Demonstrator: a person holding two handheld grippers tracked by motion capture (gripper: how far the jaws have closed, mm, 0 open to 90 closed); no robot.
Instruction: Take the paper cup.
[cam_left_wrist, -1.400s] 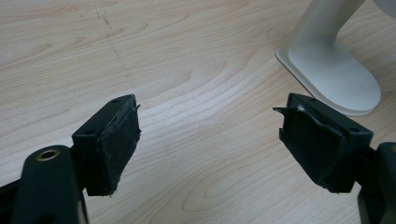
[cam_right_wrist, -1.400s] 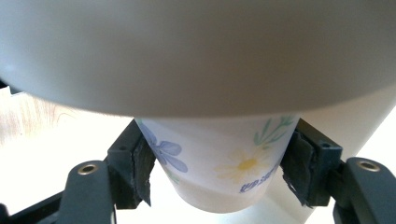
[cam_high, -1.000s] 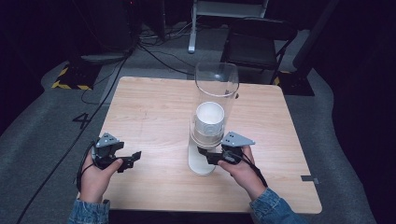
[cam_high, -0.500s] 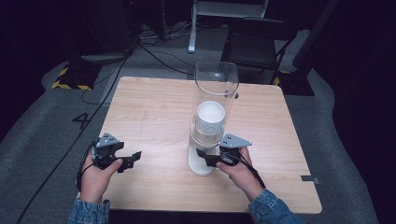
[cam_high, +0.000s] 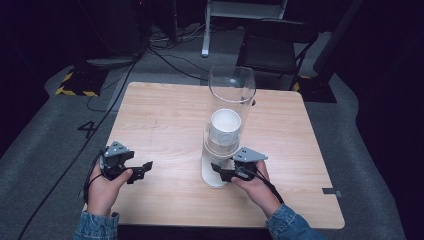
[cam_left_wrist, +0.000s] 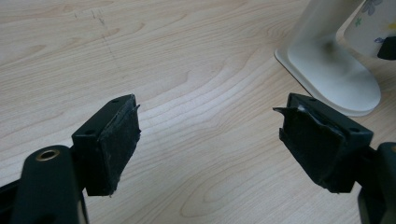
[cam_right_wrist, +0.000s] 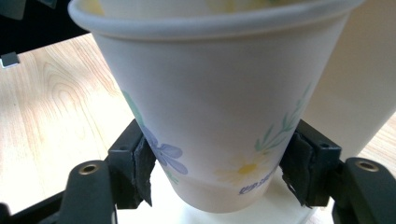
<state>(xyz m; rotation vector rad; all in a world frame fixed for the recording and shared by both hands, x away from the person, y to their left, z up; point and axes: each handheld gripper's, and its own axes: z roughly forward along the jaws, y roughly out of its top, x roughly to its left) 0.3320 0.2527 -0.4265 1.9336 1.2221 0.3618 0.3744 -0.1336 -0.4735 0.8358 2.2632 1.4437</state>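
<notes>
- High view: your right gripper (cam_high: 223, 173) sits at the foot of the clear tube (cam_high: 231, 107), which stands upright on its white base (cam_high: 212, 176) a little toward the near edge of the table (cam_high: 165, 120), right of centre. White cups (cam_high: 225, 127) are stacked inside the tube, mouths up. Your left gripper (cam_high: 140, 170) hovers near the near-left corner, well apart from the tube.
- Left gripper view: your jaws stand wide apart with nothing but bare wood between them; the base (cam_left_wrist: 327, 70) lies ahead to the right.
- Right gripper view: your pads (cam_right_wrist: 142, 170) are pressed on both sides of the lowest cup (cam_right_wrist: 210, 107), low on its wall. The cup stands upright, rim up, its long axis vertical, just above the base (cam_right_wrist: 224, 217).
- Step, as I judge it: you are gripping the bottom cup to draw it from the dispenser. Next you likely need a straight pull down and toward you, keeping the cup vertical; squeeze lightly, since thin paper would crush.
</notes>
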